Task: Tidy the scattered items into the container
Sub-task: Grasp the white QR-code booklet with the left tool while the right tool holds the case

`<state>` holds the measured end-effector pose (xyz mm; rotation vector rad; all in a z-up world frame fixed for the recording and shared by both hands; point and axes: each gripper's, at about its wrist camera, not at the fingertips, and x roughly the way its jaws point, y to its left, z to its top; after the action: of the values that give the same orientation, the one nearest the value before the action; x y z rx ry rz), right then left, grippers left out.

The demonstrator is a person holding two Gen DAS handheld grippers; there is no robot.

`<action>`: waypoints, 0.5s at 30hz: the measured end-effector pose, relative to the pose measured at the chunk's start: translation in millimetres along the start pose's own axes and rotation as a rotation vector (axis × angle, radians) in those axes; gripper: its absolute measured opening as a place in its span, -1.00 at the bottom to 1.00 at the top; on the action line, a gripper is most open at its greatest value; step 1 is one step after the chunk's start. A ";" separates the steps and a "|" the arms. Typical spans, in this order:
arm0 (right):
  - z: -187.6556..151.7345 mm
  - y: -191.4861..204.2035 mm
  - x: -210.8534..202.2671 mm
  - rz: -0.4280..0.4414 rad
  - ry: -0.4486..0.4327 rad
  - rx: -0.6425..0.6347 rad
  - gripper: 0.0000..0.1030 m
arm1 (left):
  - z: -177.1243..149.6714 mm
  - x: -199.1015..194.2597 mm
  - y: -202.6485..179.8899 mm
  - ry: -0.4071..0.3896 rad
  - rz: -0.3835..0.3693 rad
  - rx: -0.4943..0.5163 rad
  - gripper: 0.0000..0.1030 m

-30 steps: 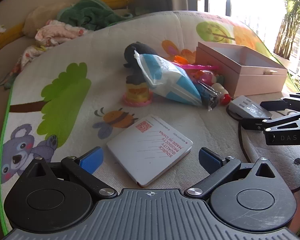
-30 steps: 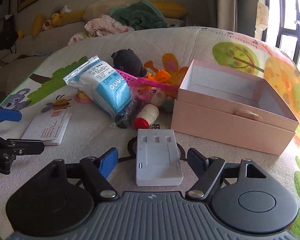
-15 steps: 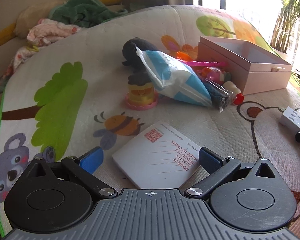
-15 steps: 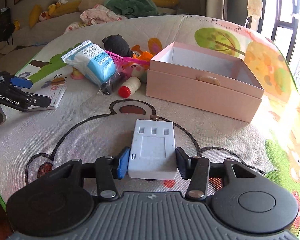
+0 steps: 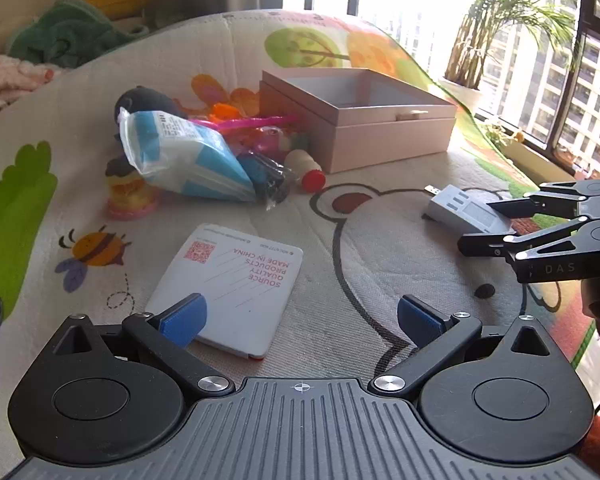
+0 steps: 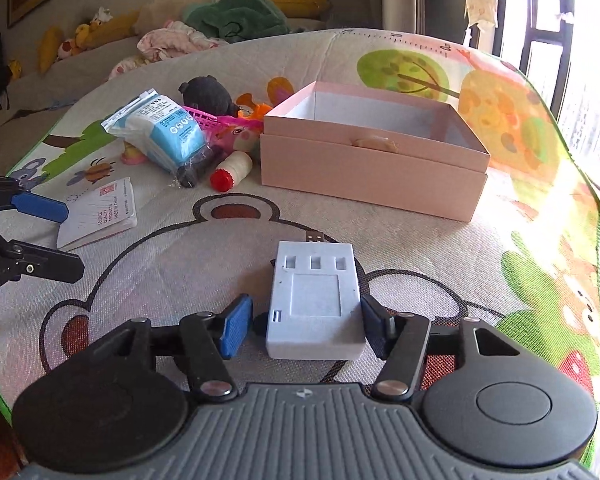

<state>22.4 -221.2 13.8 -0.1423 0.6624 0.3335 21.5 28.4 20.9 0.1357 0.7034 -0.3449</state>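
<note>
Far left of the right wrist view, the left gripper [image 6: 40, 236] has its fingers spread wide, one blue pad over the near edge of the white booklet [image 6: 100, 212], gripping nothing. Looks lined up to scoop it next.

Upper left of centre is the messy pile: blue-and-white packet [image 6: 160, 132], black plush [image 6: 208, 94] behind it, little bottle with the red cap [image 6: 230, 170] tipped on its side. All lying loose on the play mat [image 6: 180, 240].

Bottom centre, the right gripper [image 6: 304, 326] straddles the grey USB charger [image 6: 315, 300]. Right pad looks to be touching it, left pad has a gap, so it's open, not clamped. The charger sits flat on the mat.

Upper right, the pink box [image 6: 372, 172] is open and looks empty, so basically nothing's tidied yet.
</note>
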 end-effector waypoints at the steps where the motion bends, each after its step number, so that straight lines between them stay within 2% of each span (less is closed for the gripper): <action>1: 0.3 0.5 0.0 0.000 -0.003 -0.002 0.20 | 0.5 2.3 -4.0 -0.014 0.049 0.041 1.00; 3: 1.8 1.0 0.1 0.001 -0.012 -0.003 0.24 | 2.3 9.5 -4.3 -0.018 0.121 0.091 1.00; 4: 2.5 0.7 -0.3 0.001 -0.018 -0.001 0.25 | 3.2 13.0 -1.7 -0.010 0.128 0.096 1.00; 9: 8.9 -0.3 -2.6 0.005 -0.050 0.015 0.41 | 6.0 26.7 22.2 0.021 0.043 0.070 1.00; 15: 13.4 1.1 7.8 0.014 -0.031 0.032 0.41 | 8.3 31.6 37.3 0.025 0.031 -0.058 1.00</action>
<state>35.5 -214.9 19.4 -0.1023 0.6382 0.3380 62.2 52.9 6.8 0.0964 0.7350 -0.2933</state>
